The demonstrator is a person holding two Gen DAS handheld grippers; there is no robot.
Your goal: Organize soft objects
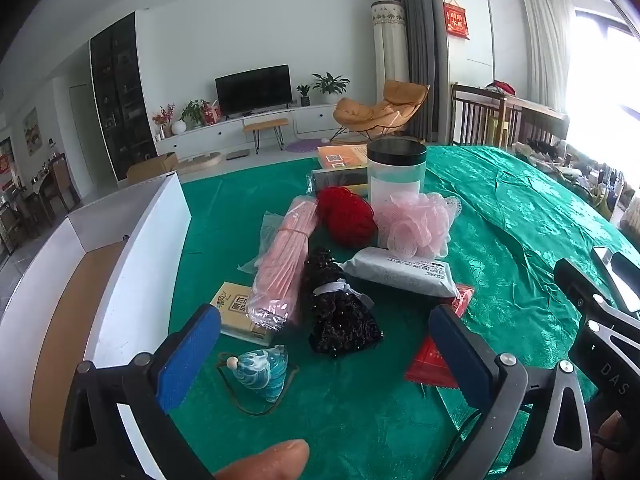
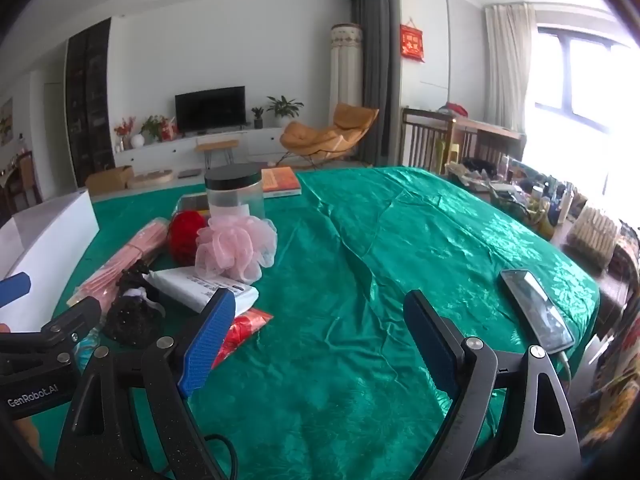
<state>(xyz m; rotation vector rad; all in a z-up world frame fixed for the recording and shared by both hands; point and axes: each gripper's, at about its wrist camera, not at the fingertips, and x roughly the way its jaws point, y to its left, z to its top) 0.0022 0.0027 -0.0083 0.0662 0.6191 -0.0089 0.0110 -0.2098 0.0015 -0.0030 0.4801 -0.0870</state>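
Left gripper (image 1: 326,354) and right gripper (image 2: 320,340), both spread wide and empty, above green cloth (image 2: 400,248); pink puff (image 1: 416,226), red yarn (image 1: 350,216) and black bundle (image 1: 340,308) clustered beside white box (image 1: 132,248).

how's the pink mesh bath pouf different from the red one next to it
The pink mesh bath pouf is pale and see-through, its ruffles loose and open; the red mesh pouf is deep red and looks denser and more tightly bunched. The pink one lies just in front of the clear plastic jar with a black lid; the red one lies to the jar's left, beside the pink bundle in clear wrap. Both rest untouched on the green satin tablecloth.
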